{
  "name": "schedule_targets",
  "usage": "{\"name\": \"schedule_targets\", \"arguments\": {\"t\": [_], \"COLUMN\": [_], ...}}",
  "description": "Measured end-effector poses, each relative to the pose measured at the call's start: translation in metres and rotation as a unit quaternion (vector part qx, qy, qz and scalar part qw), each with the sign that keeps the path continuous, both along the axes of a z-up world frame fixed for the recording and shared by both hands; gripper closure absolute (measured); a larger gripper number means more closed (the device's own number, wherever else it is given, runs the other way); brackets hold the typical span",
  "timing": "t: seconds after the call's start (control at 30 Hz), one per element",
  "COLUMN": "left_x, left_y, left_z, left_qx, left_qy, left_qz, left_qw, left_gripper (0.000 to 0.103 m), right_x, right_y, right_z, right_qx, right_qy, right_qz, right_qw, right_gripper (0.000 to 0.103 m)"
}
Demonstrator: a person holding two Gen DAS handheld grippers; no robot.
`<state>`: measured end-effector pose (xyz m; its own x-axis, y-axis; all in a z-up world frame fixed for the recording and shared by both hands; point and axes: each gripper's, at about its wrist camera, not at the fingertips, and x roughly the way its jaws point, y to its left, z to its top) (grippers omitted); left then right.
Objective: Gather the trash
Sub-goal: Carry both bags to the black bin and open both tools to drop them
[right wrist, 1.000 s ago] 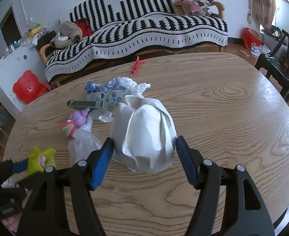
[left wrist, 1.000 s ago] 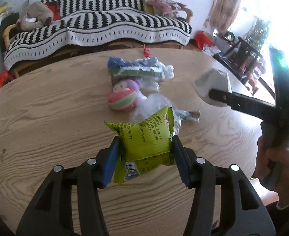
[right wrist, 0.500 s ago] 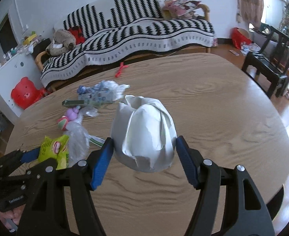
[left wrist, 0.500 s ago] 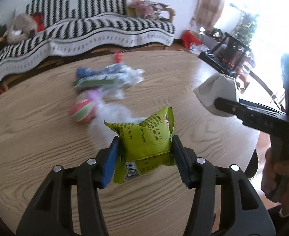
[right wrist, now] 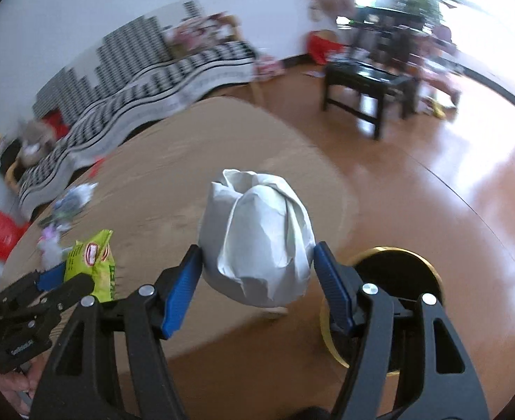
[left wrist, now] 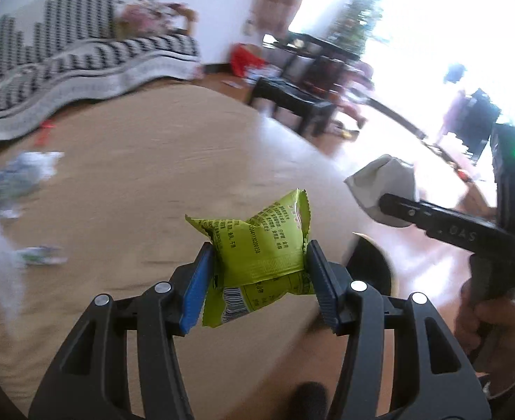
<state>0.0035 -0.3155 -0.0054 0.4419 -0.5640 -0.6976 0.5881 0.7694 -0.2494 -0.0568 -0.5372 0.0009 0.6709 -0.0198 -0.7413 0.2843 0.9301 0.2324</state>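
Two pieces in hand: left claw (left wrist: 257,280) grips green wrapper (left wrist: 257,245), right claw (right wrist: 257,280) grips paper wad (right wrist: 257,241), both past table (right wrist: 222,140) edge near black bin (right wrist: 397,280). More trash (left wrist: 19,175) left on table, far left.

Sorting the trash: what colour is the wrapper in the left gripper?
Lime green wrapper, clearest in the left wrist view.

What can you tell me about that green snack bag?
The snack bag is a small bright green foil-like packet, crumpled, with zigzag edges, black print and a barcode near its bottom. The right wrist view shows a red and white logo on its other side. The left gripper squeezes it between blue pads, holding it in the air above the wooden table, top pointing up. Only the pads touch it.
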Motion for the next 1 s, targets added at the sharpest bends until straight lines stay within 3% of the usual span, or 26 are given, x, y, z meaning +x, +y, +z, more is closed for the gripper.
{"name": "schedule_targets", "arguments": {"t": [0.17,0.4,0.6,1.0], "left_x": [-0.027,-0.06,-0.068,-0.057], "left_y": [-0.076,-0.161,-0.193,-0.224], "left_z": [-0.013,-0.06,-0.092,-0.117], "left_qx": [0.0,0.03,0.058,0.06], "left_qy": [-0.004,0.03,0.045,0.075], "left_qz": [-0.074,-0.156,-0.182,-0.19], "left_qw": [0.9973,0.9868,0.9806,0.9771], "left_gripper": [0.05,0.049,0.049,0.049], "right_x": [-0.046,-0.09,-0.099,-0.093], "right_y": [-0.071,-0.134,-0.153,-0.169], "right_z": [-0.024,-0.063,-0.08,-0.101], "right_qx": [0.021,0.057,0.068,0.074], "right_qy": [0.023,0.065,0.081,0.107], "right_qz": [-0.066,-0.122,-0.137,-0.166], "right_qw": [0.997,0.989,0.985,0.978], "right_gripper": [0.038,0.038,0.037,0.037]}}
